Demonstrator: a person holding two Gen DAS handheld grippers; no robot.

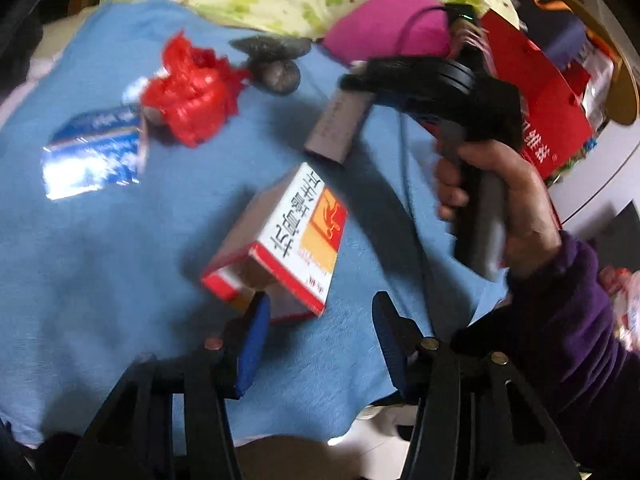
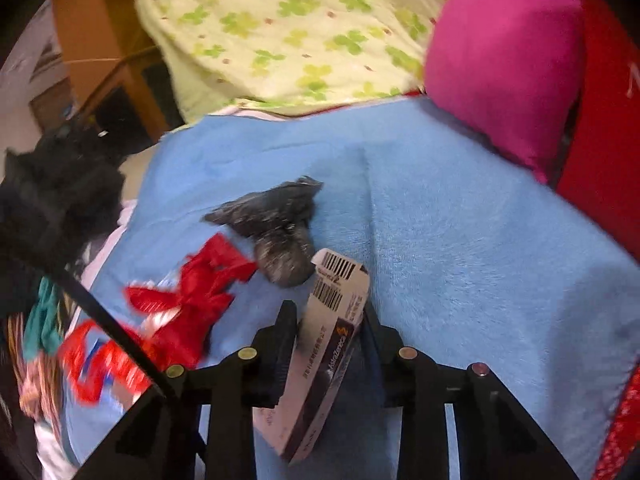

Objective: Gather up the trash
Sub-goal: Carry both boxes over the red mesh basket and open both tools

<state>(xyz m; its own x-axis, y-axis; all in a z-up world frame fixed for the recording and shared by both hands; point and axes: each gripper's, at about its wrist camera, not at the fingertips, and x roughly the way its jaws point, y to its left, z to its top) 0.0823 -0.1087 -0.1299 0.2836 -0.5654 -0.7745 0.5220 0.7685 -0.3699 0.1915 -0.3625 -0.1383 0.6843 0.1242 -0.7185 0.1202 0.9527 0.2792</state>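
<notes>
Right wrist: right gripper [image 2: 326, 320] clamps grey carton [image 2: 320, 360]; left gripper [image 1: 320, 316] agape.

We see a blue towel [image 1: 100, 240] spread flat as the working surface, its nap rumpled in soft folds. Behind it lies a pale quilt printed with green clovers [image 2: 288, 28], bunched along the towel's far edge. A bright pink cushion [image 2: 504, 60] sits at the towel's far right corner, touching a red paper bag with printed characters [image 1: 548, 120] that stands just beside it. At far left we make out orange-brown wooden furniture [image 2: 104, 48], and a heap of dark fabric [image 2: 52, 196] off the towel's left edge.
</notes>
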